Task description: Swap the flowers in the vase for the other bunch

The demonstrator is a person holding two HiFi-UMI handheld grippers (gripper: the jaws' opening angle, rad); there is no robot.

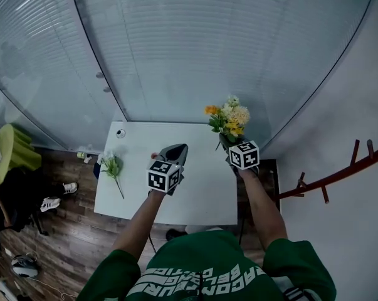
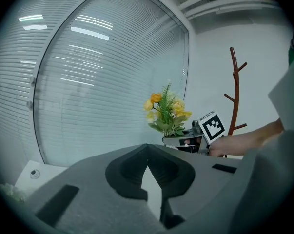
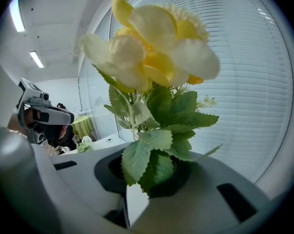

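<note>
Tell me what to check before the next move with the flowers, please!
1. Yellow and orange flower bunch clamped in the right gripper's jaws: ok.
2. Left gripper's jaws together with nothing between them: ok.
3. White and green flower bunch lying on the white table, nothing on top of it: ok.
4. The two grippers apart from each other: ok.
5. Vase to fill: cannot tell, no view shows one.

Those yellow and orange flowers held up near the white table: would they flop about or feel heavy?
Probably light: the bunch of yellow and orange flowers stands upright in the right gripper alone, gripped only low on the stems. Likely fairly stiff, since heads and leaves stand without drooping. The petals look soft, so squeezing there might crush them.
</note>
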